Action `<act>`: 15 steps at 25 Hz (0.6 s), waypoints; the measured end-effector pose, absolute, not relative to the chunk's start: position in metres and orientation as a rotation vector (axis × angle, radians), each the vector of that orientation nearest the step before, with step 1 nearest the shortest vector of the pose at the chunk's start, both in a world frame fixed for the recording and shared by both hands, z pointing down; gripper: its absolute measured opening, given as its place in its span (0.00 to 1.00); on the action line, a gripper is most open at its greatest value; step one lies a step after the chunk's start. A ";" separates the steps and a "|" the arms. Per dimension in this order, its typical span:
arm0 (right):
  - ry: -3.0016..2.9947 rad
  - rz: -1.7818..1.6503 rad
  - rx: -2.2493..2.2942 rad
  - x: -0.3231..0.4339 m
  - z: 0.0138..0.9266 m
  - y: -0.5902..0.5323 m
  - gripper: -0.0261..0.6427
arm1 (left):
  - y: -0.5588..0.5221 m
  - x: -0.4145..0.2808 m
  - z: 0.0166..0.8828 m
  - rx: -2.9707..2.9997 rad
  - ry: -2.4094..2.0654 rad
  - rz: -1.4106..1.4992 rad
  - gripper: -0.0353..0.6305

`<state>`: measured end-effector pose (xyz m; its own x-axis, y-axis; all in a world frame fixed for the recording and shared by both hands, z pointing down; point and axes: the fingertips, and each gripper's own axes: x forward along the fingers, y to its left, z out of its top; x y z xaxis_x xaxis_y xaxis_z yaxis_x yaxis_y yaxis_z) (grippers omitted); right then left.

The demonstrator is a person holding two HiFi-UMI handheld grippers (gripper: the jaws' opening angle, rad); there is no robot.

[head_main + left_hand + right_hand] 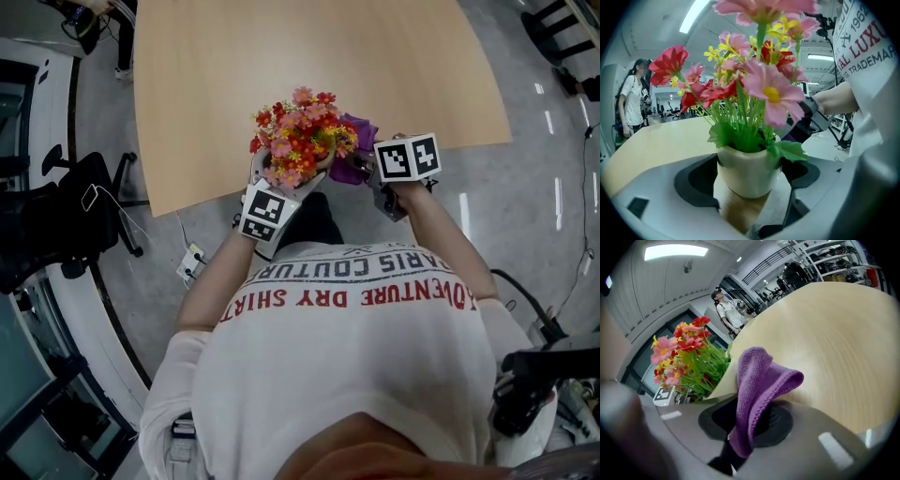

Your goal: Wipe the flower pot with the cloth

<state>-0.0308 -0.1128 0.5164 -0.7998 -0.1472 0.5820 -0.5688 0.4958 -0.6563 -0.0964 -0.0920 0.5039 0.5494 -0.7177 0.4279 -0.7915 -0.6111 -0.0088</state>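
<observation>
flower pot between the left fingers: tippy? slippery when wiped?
Probably top-heavy: the flowers spread far wider and taller than the small flower pot, so a push up high may tip it. Its cream wall looks smooth and rounded, so it could twist in the left gripper. The pot is likely rigid, while the blooms would flex.

A pale wooden counter (281, 75) stands on a grey floor (544, 187). Left of the counter sits a black office chair (66, 220), and a white power strip (192, 265) lies on the floor just off its near edge. At the counter's far side a person (632, 101) in a white top stands beside a clear cup (655, 121). Beyond the counter rises metal shelving (834, 263); above it glows a ceiling light (693, 14).
</observation>
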 end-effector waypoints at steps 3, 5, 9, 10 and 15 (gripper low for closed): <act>-2.238 1.204 0.614 -0.028 0.525 -0.113 0.13 | -0.091 -0.095 0.503 2.606 -1.268 0.595 0.71; -2.219 1.167 0.613 -0.029 0.528 -0.115 0.13 | -0.093 -0.095 0.503 2.612 -1.261 0.602 0.71; -2.215 1.194 0.637 -0.023 0.537 -0.122 0.13 | -0.098 -0.091 0.509 2.604 -1.260 0.595 0.71; -2.223 1.205 0.657 -0.023 0.537 -0.124 0.13 | -0.100 -0.092 0.510 2.593 -1.261 0.572 0.71; -2.317 1.133 0.771 -0.009 0.519 -0.130 0.13 | -0.099 -0.108 0.512 2.512 -1.326 0.498 0.71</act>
<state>-0.0090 -0.1303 0.5187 -0.7446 -0.2854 0.6034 -0.6515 0.5075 -0.5638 -0.1082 -0.0986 0.5117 0.5258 -0.7436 0.4131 -0.8316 -0.5514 0.0660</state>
